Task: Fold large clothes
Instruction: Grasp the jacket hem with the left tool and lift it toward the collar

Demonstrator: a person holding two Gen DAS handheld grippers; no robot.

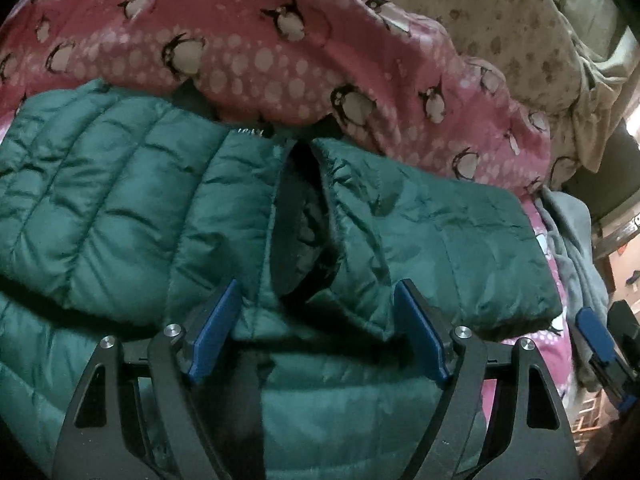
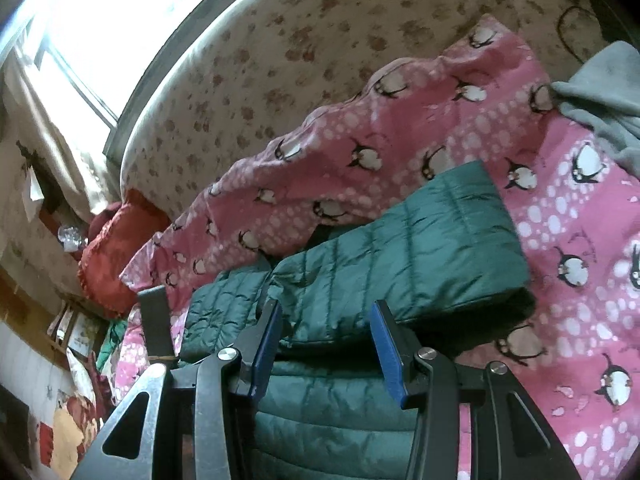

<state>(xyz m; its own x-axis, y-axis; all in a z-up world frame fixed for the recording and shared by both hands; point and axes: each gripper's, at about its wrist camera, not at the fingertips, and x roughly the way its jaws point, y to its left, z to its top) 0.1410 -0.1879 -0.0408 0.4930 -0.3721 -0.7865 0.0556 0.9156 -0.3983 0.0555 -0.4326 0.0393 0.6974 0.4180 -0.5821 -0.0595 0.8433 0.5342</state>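
A dark green quilted puffer jacket (image 1: 120,208) lies on a pink penguin-print blanket (image 1: 248,56) on a bed. Both sleeves are folded in over the body, with the dark collar opening (image 1: 300,224) between them. My left gripper (image 1: 318,300) is open and empty, its blue pads just above the jacket's middle. In the right wrist view the jacket (image 2: 400,256) lies with its folded sleeve on top. My right gripper (image 2: 326,320) is open and empty, its pads on either side of the sleeve's near edge. The right gripper also shows at the left wrist view's right edge (image 1: 600,344).
A beige flower-print cover (image 2: 304,64) lies beyond the blanket. A grey garment (image 2: 608,92) lies at the blanket's right. A red cushion (image 2: 116,248) sits at the left by the window (image 2: 100,32). Pink blanket (image 2: 580,288) lies right of the jacket.
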